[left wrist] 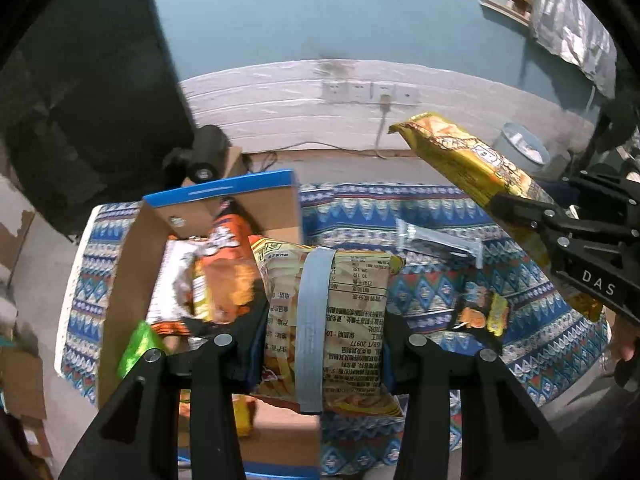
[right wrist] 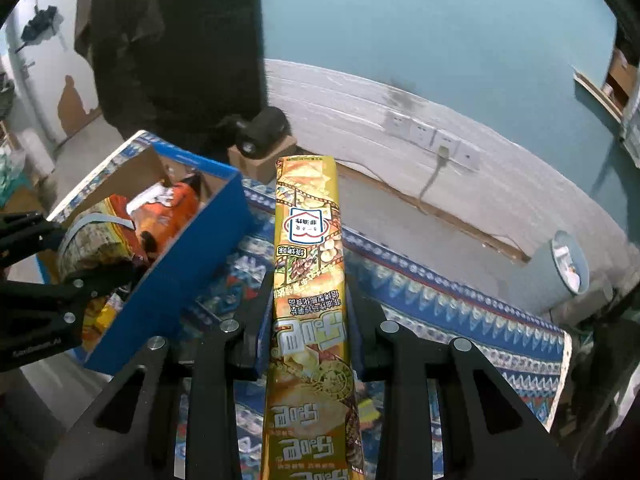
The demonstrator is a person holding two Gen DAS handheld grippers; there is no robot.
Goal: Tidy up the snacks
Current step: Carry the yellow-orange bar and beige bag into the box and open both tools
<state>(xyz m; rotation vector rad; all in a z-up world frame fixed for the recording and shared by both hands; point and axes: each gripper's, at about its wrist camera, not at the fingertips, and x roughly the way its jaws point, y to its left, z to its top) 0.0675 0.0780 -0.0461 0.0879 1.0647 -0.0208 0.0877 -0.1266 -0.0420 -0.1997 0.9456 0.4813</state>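
yellow snack packs clamped in both grippers above a patterned table.
left gripper (left wrist: 320, 332), lower centre of the left wrist frame, is clamped on a pale yellow chip bag (left wrist: 328, 320) with a grey seam strip, held over the right wall of the cardboard box (left wrist: 132, 256). the box, blue outside, sits at left of frame on the blue patterned cloth (left wrist: 432, 208) and contains an orange snack bag (left wrist: 224, 264). right gripper (right wrist: 310, 320) is clamped on a long golden snack pack (right wrist: 308, 264), which points up the centre of the right wrist frame. a small clear wrapper (left wrist: 436, 240) lies on the cloth right of centre.
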